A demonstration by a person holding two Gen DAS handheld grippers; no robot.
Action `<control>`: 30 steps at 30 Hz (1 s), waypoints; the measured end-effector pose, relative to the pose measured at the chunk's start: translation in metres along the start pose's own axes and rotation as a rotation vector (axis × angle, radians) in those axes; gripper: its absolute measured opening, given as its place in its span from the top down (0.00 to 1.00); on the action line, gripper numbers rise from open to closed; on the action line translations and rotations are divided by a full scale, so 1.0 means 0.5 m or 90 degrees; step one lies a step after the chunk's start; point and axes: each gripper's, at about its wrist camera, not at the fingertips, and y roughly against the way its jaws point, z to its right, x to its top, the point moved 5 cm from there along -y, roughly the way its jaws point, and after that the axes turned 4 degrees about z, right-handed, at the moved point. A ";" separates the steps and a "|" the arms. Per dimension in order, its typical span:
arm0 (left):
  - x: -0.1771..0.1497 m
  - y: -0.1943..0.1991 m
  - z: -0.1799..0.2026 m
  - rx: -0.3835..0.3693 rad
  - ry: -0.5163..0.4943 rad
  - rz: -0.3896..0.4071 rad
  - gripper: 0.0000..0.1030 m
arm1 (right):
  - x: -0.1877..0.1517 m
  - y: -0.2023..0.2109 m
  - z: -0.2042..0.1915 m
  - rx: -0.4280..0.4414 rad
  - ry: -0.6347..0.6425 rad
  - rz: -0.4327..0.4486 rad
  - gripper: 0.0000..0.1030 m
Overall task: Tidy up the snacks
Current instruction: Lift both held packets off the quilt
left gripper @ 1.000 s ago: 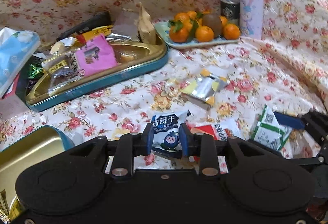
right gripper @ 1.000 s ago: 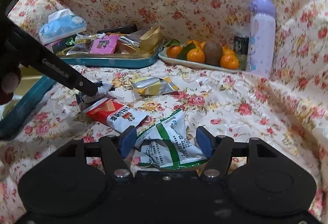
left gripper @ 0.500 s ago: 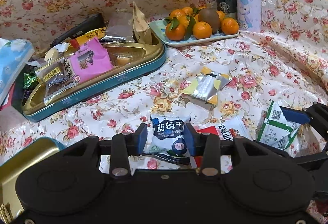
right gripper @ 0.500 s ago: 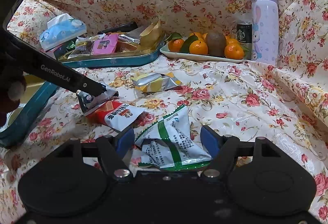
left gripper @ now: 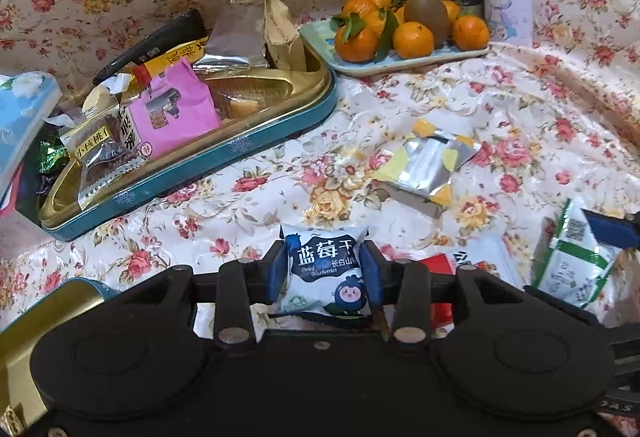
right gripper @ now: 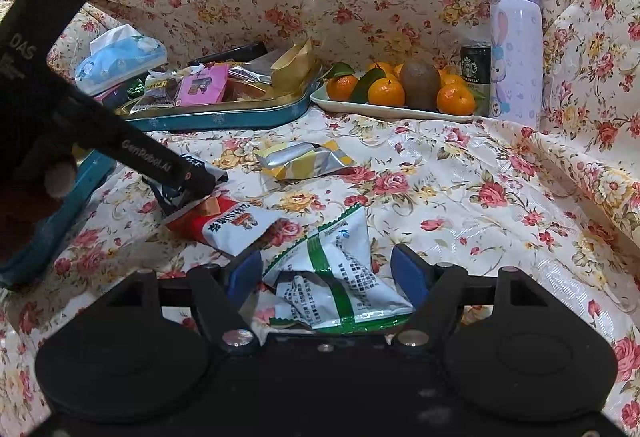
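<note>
A white and blue blueberry packet (left gripper: 326,277) lies on the floral cloth between the blue pads of my left gripper (left gripper: 323,262). Its jaws are opening, and the packet looks flat and unsqueezed. My right gripper (right gripper: 327,271) stands open around a green and white packet (right gripper: 340,277), with a gap on each side. Between the two lies a red and white packet (right gripper: 228,225). A silver and yellow packet (left gripper: 428,165) lies further out. Behind it, the teal tin with a gold inside (left gripper: 240,153) holds several snacks.
A second gold and teal tin (left gripper: 40,321) sits at my near left. At the back stand a plate of tangerines and a kiwi (left gripper: 400,62), a dark can (right gripper: 476,65) and a purple bottle (right gripper: 516,49). A blue tissue pack (right gripper: 120,57) lies far left.
The left jaws have widened around the blueberry packet, which has flattened out, and the left gripper has sunk closer to the cloth. The right jaws opened slightly around the green packet.
</note>
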 end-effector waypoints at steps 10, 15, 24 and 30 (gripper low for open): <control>-0.034 0.024 -0.018 0.001 0.081 -0.030 0.57 | 0.000 -0.002 0.002 0.000 0.005 -0.001 0.26; -0.072 0.055 -0.016 0.009 0.117 -0.036 0.57 | 0.000 -0.003 0.003 0.001 0.006 -0.001 0.26; -0.140 0.114 0.010 0.025 0.151 -0.024 0.57 | 0.000 -0.004 0.004 0.002 0.008 -0.001 0.26; -0.168 0.138 0.017 0.019 0.189 -0.015 0.57 | 0.000 -0.004 0.003 0.000 0.011 -0.002 0.26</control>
